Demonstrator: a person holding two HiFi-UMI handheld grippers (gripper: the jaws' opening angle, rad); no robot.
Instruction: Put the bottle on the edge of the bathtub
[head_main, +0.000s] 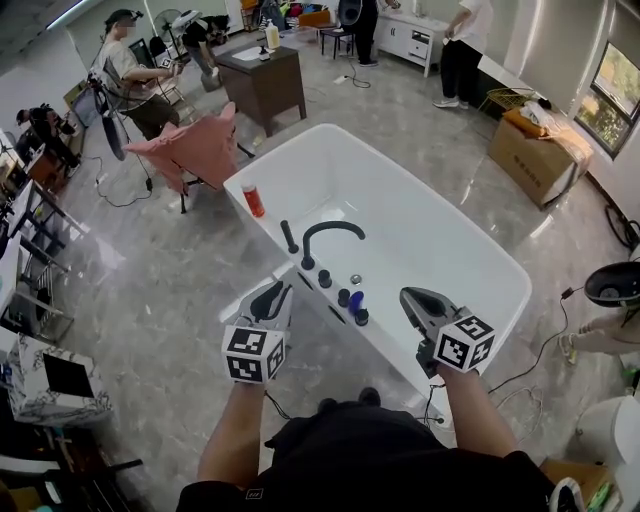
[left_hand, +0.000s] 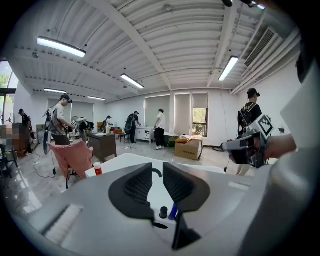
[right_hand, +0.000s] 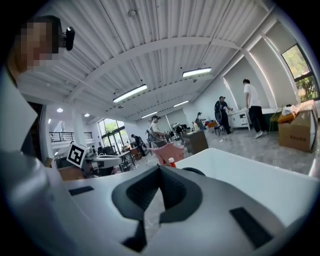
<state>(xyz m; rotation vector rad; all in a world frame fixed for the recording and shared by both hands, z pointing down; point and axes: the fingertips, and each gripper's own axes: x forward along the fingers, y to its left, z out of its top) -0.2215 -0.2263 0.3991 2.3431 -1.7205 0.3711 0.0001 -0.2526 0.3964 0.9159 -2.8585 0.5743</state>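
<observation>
- Already, at ten o'clock, the red bottle (head_main: 254, 200) stands upright on the bathtub (head_main: 268, 225) rim, as the task asks; little looks left for you to do
- at seven, your left gripper (head_main: 270, 297) is empty, fingers slightly parted
- centre, a small blue thing (head_main: 355, 300) stands by the faucet (head_main: 325, 240) knobs, also on the rim; nothing shows in the basin
- at five, your right gripper (head_main: 420, 302) has its fingers pressed together, empty

Grey marble floor (head_main: 170, 290), brown desk (head_main: 262, 88), white ribbed ceiling (left_hand: 165, 45)

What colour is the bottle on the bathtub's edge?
The bottle is red with a white cap; best in head view.
</observation>
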